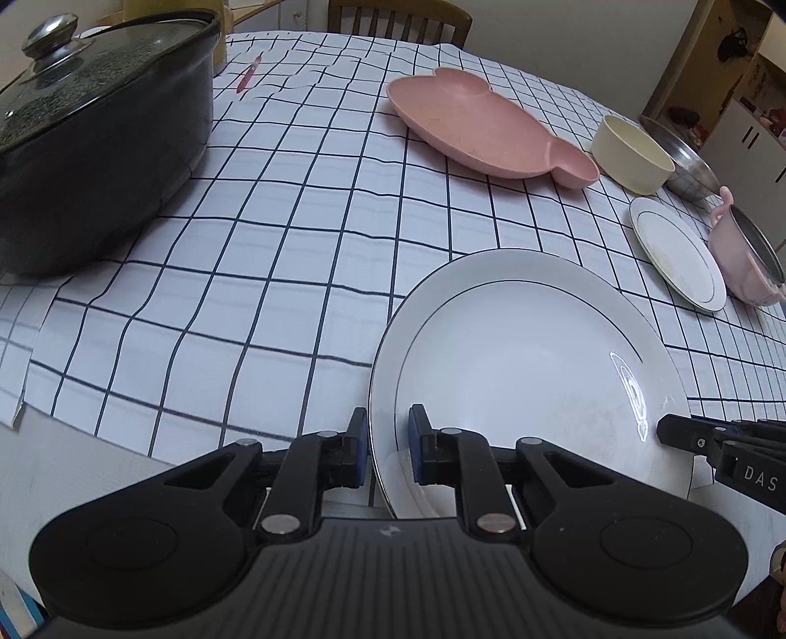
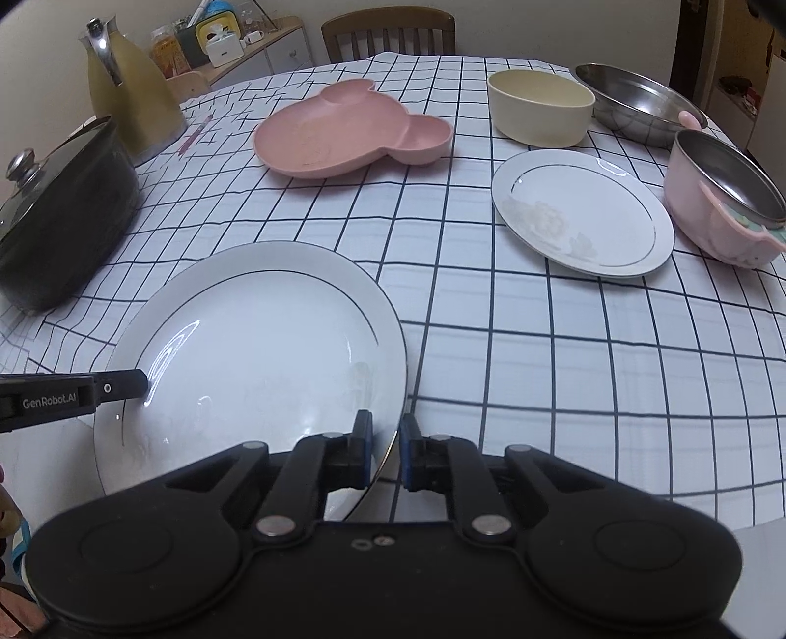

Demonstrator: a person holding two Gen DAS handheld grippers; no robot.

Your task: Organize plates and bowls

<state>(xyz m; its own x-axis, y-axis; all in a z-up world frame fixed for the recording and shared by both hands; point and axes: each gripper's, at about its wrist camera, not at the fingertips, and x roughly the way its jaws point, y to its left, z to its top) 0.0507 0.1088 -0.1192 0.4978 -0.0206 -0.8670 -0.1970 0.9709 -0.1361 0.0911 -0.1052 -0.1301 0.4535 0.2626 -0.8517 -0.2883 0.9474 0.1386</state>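
Note:
A large white plate [image 1: 530, 373] with a thin dark ring is at the near edge of the checked tablecloth. My left gripper [image 1: 388, 447] is shut on its left rim, one pad above and one below. My right gripper [image 2: 385, 452] is shut on the same large white plate [image 2: 255, 354] at its right rim. Each gripper shows at the side of the other's view. A smaller white plate [image 2: 584, 211], a cream bowl [image 2: 540, 108], a steel bowl [image 2: 638, 103], a pink pot [image 2: 722, 201] and a pink bear-shaped divided plate [image 2: 353, 132] stand farther back.
A black lidded pot [image 1: 93, 137] stands at the left. A yellow jug [image 2: 127, 88] stands behind it. A red pen [image 1: 248, 73] lies on the cloth [image 1: 245, 246]. A wooden chair [image 2: 388, 34] is at the far side.

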